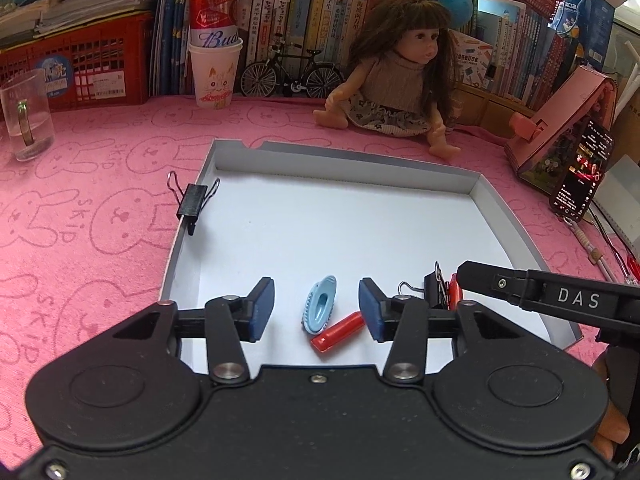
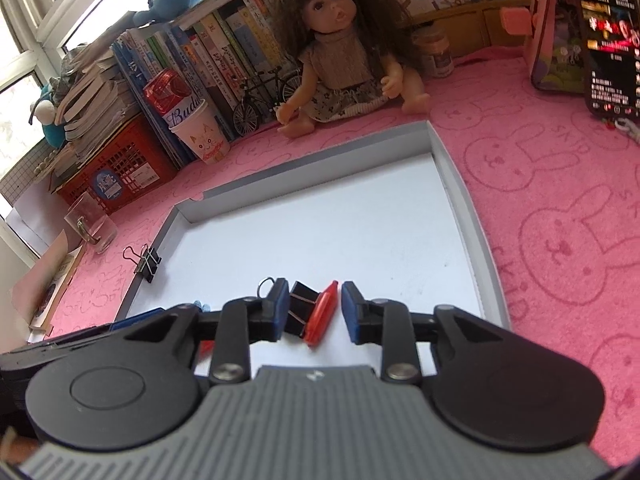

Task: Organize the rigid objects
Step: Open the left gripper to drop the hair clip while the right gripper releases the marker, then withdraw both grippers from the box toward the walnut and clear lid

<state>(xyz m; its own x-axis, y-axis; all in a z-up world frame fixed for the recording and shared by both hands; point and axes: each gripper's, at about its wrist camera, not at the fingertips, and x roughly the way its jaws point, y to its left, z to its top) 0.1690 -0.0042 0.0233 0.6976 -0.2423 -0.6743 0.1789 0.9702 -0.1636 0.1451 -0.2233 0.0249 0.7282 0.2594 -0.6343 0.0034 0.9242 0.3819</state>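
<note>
A shallow white box lid (image 1: pixel 476 184) lies on the pink cloth. My left gripper (image 1: pixel 316 310) is open over its near edge, with a light blue clip (image 1: pixel 320 309) and a red cylinder (image 1: pixel 338 333) lying between the fingers. My right gripper (image 2: pixel 314 308) is open around a black binder clip (image 2: pixel 299 308) and a red clip (image 2: pixel 322 314) that lie side by side on the lid floor; both also show in the left wrist view (image 1: pixel 438 290). Another black binder clip (image 1: pixel 193 200) is clamped on the lid's left wall.
A doll (image 1: pixel 394 76) sits behind the lid. A paper cup with a red can (image 1: pixel 214 46), a model bicycle (image 1: pixel 290 72), a red crate (image 1: pixel 80 64) and books line the back. A glass (image 1: pixel 26 116) stands at left; a phone (image 1: pixel 580 172) leans at right.
</note>
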